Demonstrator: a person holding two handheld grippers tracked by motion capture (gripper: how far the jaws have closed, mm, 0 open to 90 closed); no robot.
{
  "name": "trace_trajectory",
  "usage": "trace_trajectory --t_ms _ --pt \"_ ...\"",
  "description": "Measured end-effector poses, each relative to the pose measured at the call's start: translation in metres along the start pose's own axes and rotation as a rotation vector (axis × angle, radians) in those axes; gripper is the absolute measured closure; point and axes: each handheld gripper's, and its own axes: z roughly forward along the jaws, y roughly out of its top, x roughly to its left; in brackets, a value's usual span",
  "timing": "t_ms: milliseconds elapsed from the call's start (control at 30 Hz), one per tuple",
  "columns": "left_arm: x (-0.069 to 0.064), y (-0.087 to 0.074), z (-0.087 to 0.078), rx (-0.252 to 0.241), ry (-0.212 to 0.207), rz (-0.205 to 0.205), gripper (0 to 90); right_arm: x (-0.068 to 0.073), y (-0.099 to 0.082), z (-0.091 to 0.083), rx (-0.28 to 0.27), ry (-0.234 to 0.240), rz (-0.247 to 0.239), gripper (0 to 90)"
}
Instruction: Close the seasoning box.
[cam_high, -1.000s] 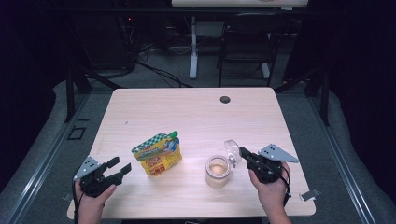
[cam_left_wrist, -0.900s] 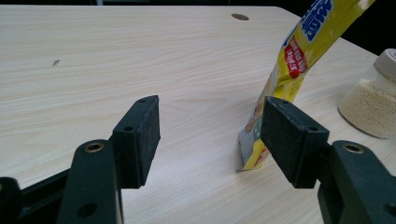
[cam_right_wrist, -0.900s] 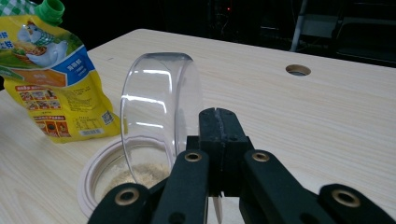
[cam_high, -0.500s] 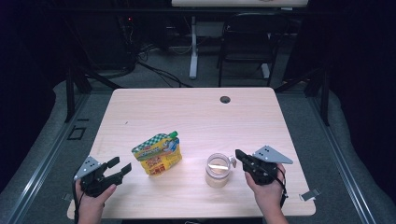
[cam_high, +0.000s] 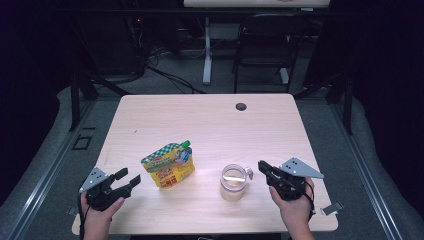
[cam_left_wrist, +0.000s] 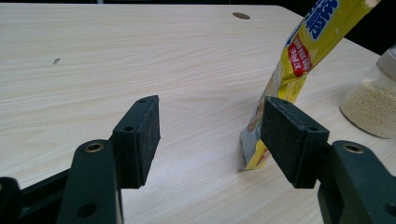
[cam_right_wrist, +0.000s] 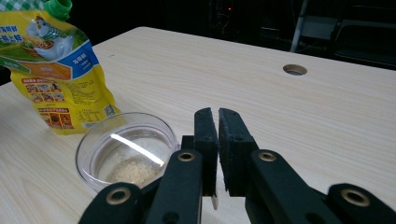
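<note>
Jaws: left gripper (cam_high: 125, 180) gapes empty by the pouch (cam_high: 168, 164); right gripper (cam_high: 263, 168) pinches the jar (cam_high: 233, 182) lid tab, likely opening next.

desk (cam_high: 210, 120): light wood, round cable hole (cam_high: 241, 106) at far edge | floor (cam_high: 45, 150): grey | behind: dark chair (cam_high: 262, 50), white desk leg (cam_high: 206, 55), cables (cam_high: 165, 75) | room dim

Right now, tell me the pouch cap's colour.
Green; the pouch cap shows best in the right gripper view.
</note>
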Motion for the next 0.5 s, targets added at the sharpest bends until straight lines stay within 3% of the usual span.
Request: trace_trajectory --t_ms 267,500 --pt "0.001 0.000 0.000 -0.002 0.003 -0.003 38.3 -0.016 -0.008 -0.021 -0.003 -0.046 0.022 80.8" --pt "0.001 0.000 0.001 0.005 0.004 0.001 38.2 -0.040 -0.022 -0.037 -0.003 -0.095 0.092 75.6"
